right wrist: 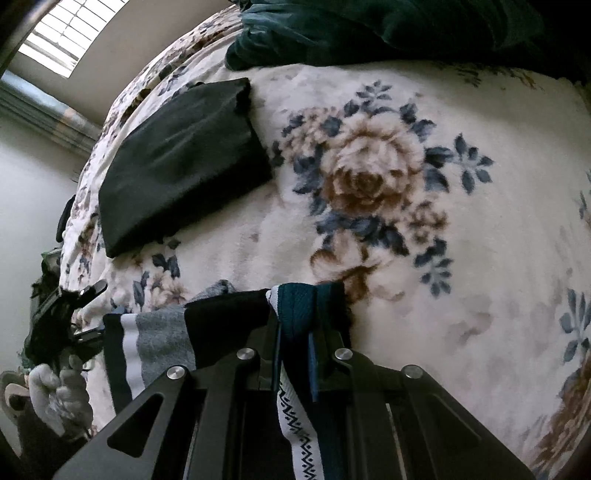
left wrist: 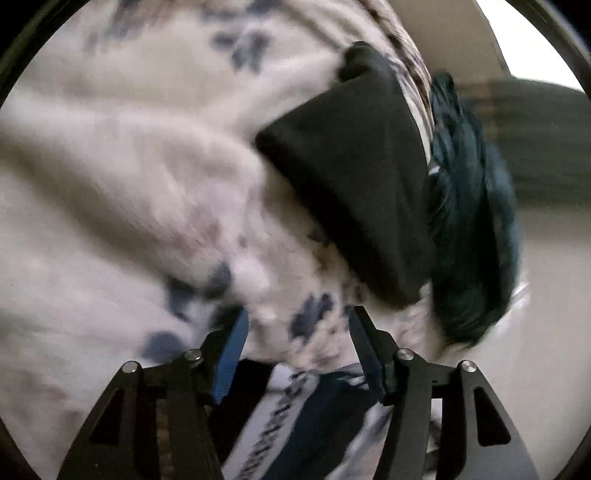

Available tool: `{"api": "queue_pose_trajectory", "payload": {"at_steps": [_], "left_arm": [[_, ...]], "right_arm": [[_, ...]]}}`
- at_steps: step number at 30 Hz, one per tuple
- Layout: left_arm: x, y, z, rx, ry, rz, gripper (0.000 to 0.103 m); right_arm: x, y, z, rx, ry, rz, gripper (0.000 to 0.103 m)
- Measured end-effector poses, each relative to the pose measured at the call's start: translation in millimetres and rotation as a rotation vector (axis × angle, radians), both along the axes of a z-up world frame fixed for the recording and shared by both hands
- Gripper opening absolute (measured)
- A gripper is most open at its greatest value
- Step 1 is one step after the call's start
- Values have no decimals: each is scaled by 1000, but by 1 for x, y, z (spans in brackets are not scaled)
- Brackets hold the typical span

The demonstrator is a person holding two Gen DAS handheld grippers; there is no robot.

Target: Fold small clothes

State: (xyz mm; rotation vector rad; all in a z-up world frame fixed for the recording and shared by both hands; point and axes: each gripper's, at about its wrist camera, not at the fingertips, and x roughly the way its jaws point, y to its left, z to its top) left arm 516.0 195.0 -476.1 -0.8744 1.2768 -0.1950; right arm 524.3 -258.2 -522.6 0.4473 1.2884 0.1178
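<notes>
Clearly the small garment (right wrist: pixel 295 306) is light, soft knit, limp enough to sag, best taken at its patterned band. It hangs over the near bed (right wrist: pixel 480 258), right gripper (right wrist: pixel 295 332) jaws pinching it; left gripper (left wrist: pixel 299 332) jaws spread, holding nothing.

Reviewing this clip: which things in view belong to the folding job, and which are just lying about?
Part of the job:
- striped garment, clamped in the right gripper
- left gripper, open
- folded black garment

Just lying about:
- floral blanket
- dark green velvet cloth
- window
</notes>
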Motion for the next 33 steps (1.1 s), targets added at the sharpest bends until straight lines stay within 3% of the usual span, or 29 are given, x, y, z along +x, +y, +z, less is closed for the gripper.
{"api": "queue_pose_trajectory", "payload": {"at_steps": [2,6,8,9,10,11,12,13,16,21,23,26,29,30,31,33], "left_arm": [[-7,-5,16,103,-27,-64,54],[-15,-22,20,201,-40,-167,55],[-13,-36,14,256,-37,-214,54],[-13,-43,12,286,-49,-228,51],[-11,-52,12,307,-89,-247,30],[-10,-58,12,326,-113,-271,16],[-7,-60,12,360,-115,-289,11],[-7,-62,11,391,-122,-300,10],[-8,-56,14,415,-134,-269,9],[3,-34,-13,346,-46,-164,9],[6,-36,-20,322,-18,-167,9],[0,-34,-9,307,-8,-168,13],[-19,-22,14,339,-3,-144,34],[-29,-19,22,345,-14,-133,46],[-40,-15,30,355,-23,-120,60],[-69,-10,46,419,-32,-90,74]], "right_arm": [[9,3,-4,11,35,29,15],[17,-6,-13,70,100,-10,41],[16,-12,-16,109,94,-33,42],[16,-12,-19,115,96,-32,42],[16,-10,-22,99,101,-28,42],[15,-7,-26,82,110,-21,41],[15,-5,-29,86,105,-14,16],[14,-3,-30,94,92,-11,11],[12,-3,-19,74,40,-32,11],[30,3,4,11,-39,-31,10],[45,12,-5,-22,-3,-8,10],[61,15,-36,12,182,31,13],[50,-1,-31,83,217,1,29],[39,-11,-21,99,209,-21,38],[29,-18,-15,112,202,-36,40],[-4,-33,-5,151,213,-70,40]]}}
